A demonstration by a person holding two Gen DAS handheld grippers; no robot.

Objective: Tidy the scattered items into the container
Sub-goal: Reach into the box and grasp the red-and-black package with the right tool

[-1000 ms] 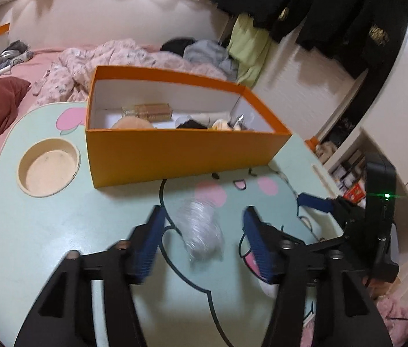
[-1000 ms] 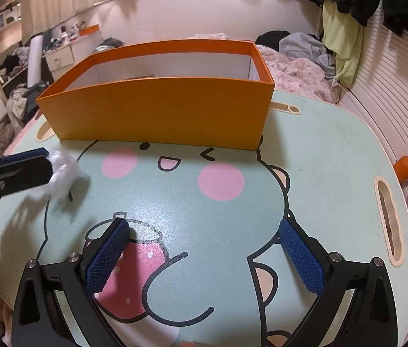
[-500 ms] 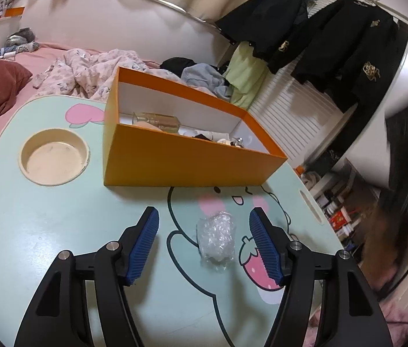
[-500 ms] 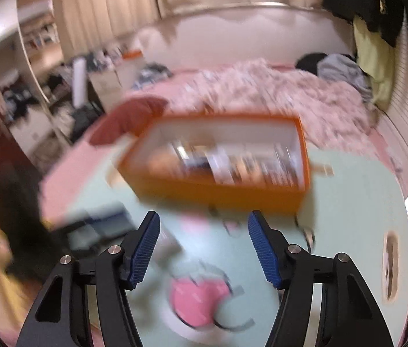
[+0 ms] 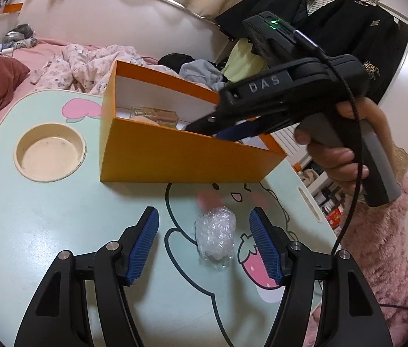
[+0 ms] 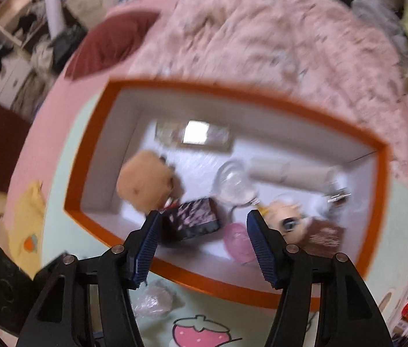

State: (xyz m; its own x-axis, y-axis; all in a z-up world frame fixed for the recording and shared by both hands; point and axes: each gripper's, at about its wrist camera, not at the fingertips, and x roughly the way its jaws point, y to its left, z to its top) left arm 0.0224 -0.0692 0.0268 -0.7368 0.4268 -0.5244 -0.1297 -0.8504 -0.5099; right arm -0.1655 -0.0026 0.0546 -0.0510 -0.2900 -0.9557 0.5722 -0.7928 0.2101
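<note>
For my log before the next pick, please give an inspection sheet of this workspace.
Surface: mint cartoon-print table, round recess on its left side.
Job's things: crumpled clear wrap lies on the table; orange box holds a glass bottle, a doll, other small items.
Clutter: nothing seen.
Grippers: left gripper open, astride the wrap, pads apart from it; right gripper above the box, closing, nothing between.
Cables: black cable along right gripper's handle.
Surroundings: bed, hanging dark jackets.

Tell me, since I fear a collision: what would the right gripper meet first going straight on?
Probably the dark patterned pouch inside the orange box; the right gripper, closing and empty, points down at it.
</note>
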